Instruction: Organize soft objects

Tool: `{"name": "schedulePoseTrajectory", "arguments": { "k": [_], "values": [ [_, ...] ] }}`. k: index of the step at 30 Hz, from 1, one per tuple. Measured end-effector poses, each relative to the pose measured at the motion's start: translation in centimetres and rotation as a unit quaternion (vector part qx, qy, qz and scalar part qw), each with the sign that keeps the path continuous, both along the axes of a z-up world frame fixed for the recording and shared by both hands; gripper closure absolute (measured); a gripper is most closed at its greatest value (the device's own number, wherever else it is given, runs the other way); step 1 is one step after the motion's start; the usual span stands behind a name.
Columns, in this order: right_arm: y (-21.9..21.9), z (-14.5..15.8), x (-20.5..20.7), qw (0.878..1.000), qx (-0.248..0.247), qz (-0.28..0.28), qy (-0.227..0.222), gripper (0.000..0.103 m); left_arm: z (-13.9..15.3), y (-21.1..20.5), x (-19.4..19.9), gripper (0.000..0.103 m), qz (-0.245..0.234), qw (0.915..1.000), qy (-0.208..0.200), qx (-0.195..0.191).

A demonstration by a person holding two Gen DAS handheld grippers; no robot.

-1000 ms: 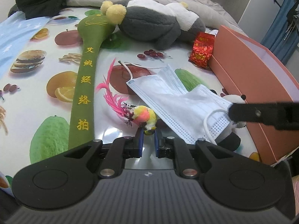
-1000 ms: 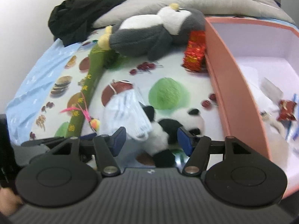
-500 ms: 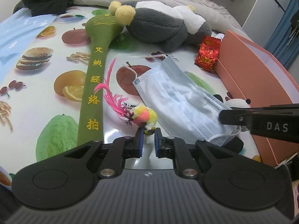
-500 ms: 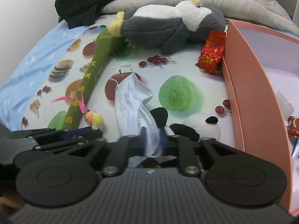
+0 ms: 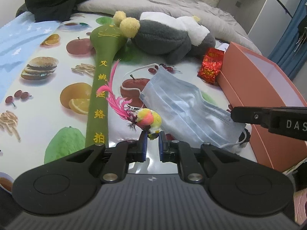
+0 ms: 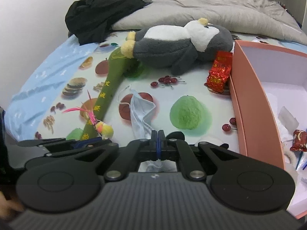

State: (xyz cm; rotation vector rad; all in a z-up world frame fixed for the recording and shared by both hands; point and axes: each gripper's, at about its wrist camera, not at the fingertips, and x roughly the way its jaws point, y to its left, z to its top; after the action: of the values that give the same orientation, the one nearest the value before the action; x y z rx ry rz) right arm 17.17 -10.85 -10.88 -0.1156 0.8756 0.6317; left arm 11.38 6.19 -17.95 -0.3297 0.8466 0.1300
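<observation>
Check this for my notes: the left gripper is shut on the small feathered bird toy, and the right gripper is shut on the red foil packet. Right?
Half right. The left gripper does pinch the feathered bird toy. But the right gripper is shut on the blue face mask, as the right wrist view shows; the red foil packet lies untouched beside the pink box.

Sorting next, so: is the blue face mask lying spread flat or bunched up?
Bunched: the face mask is creased lengthwise, its near end pinched in the right hand-held gripper.
</observation>
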Motion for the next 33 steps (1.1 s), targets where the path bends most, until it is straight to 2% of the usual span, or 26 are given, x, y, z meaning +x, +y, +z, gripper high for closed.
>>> {"name": "schedulePoseTrajectory", "arguments": {
  "k": [7, 16, 18, 21, 23, 25, 26, 28, 33],
  "values": [
    [0.0, 2.3, 0.5, 1.000, 0.010, 0.003, -0.017, 0.100, 1.7, 0.1, 0.4, 0.089, -0.005, 0.9999, -0.003, -0.011],
    [-1.0, 6.9, 1.9, 0.998, 0.036, -0.008, -0.053, 0.100, 7.4, -0.2, 2.6, 0.089, -0.021, 0.9989, -0.041, -0.012],
    [-1.2, 7.0, 2.3, 0.998, 0.036, -0.015, -0.055, 0.100, 8.0, -0.4, 3.1, 0.089, -0.025, 0.9987, -0.045, -0.007],
    [-1.4, 5.1, 3.1, 0.999, 0.037, -0.018, -0.017, 0.097, 7.9, -0.6, 3.3, 0.088, -0.028, 0.9987, -0.041, -0.005],
    [-1.1, 3.8, 2.7, 1.000, 0.022, -0.011, -0.009, 0.096, 7.1, -0.6, 3.0, 0.089, -0.026, 0.9991, -0.031, -0.007],
    [-0.7, 2.3, 2.2, 1.000, 0.002, 0.004, -0.002, 0.090, 6.0, -0.4, 2.6, 0.088, -0.023, 0.9995, -0.018, -0.013],
    [-0.5, 1.7, 2.0, 1.000, -0.005, 0.009, 0.001, 0.072, 5.4, -0.3, 2.3, 0.088, -0.022, 0.9996, -0.011, -0.015],
    [-0.4, 0.4, 1.7, 1.000, -0.012, 0.017, 0.007, 0.049, 4.6, -0.2, 1.9, 0.089, -0.020, 0.9997, 0.002, -0.014],
    [0.8, -1.3, 1.4, 0.997, -0.044, 0.058, -0.008, 0.050, 3.2, 0.8, 0.9, 0.089, -0.010, 0.9997, 0.019, -0.012]
  ]
}}
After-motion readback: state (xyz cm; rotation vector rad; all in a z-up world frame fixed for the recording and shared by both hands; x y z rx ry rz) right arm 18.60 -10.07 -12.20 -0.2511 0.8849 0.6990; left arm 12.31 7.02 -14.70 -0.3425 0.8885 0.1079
